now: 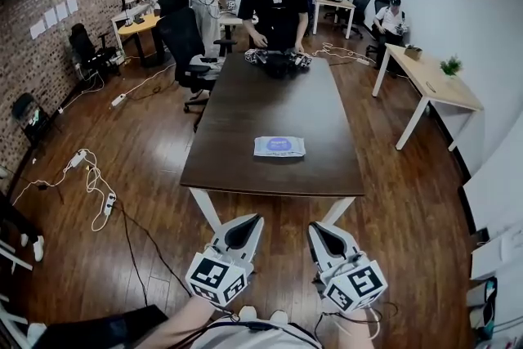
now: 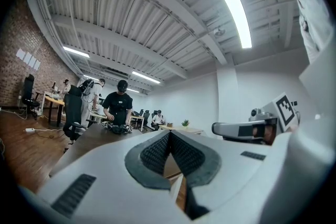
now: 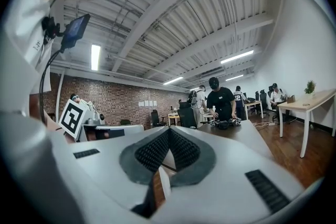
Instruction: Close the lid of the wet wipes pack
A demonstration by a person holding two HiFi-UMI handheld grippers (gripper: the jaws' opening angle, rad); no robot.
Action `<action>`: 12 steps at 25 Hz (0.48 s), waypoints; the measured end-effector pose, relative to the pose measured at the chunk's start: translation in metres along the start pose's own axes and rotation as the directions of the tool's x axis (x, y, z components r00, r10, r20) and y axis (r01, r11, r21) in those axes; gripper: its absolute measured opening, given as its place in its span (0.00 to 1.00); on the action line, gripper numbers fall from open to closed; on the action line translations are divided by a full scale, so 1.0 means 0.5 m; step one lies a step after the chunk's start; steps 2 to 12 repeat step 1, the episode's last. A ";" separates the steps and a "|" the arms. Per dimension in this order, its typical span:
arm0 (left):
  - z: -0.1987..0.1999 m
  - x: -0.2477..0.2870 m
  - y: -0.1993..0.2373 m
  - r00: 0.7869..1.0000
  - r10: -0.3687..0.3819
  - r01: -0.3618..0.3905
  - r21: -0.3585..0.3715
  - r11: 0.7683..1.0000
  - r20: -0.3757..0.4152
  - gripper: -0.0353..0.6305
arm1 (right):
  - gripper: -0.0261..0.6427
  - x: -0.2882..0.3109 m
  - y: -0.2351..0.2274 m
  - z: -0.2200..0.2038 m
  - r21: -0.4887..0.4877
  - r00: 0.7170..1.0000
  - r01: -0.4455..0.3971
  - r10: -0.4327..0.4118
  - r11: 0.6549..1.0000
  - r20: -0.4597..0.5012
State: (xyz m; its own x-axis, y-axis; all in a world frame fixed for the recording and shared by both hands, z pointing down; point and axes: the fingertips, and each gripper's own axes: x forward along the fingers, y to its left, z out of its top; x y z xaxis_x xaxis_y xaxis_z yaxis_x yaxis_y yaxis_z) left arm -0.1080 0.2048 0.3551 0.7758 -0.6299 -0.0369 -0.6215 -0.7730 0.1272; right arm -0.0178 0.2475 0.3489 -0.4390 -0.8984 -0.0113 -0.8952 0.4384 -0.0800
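Observation:
The wet wipes pack (image 1: 279,146), pale with a blue label, lies flat near the front edge of the dark wooden table (image 1: 245,114). Whether its lid is up cannot be made out from here. My left gripper (image 1: 254,218) and right gripper (image 1: 312,226) hang side by side below the table's near edge, both pointing level toward it, well short of the pack. Each has its jaws together with nothing between them. The left gripper (image 2: 169,134) and right gripper (image 3: 169,130) show their ribbed pads meeting at the tips.
A person in black (image 1: 275,4) stands at the table's far end over dark gear (image 1: 278,60). An office chair (image 1: 189,53) stands left of the table, a light desk (image 1: 431,78) to the right. Cables and power strips (image 1: 90,180) lie on the wooden floor.

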 end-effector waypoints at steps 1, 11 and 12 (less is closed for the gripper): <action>0.001 0.002 -0.002 1.000 -0.001 0.001 0.002 1.000 0.002 0.06 | 0.05 0.000 -0.001 0.002 -0.002 1.000 -0.002 0.002 1.000 0.001; 0.001 0.002 -0.002 1.000 -0.001 0.001 0.002 1.000 0.002 0.06 | 0.05 0.000 -0.001 0.002 -0.002 1.000 -0.002 0.002 1.000 0.001; 0.001 0.002 -0.002 1.000 -0.001 0.001 0.002 1.000 0.002 0.06 | 0.05 0.000 -0.001 0.002 -0.002 1.000 -0.002 0.002 1.000 0.001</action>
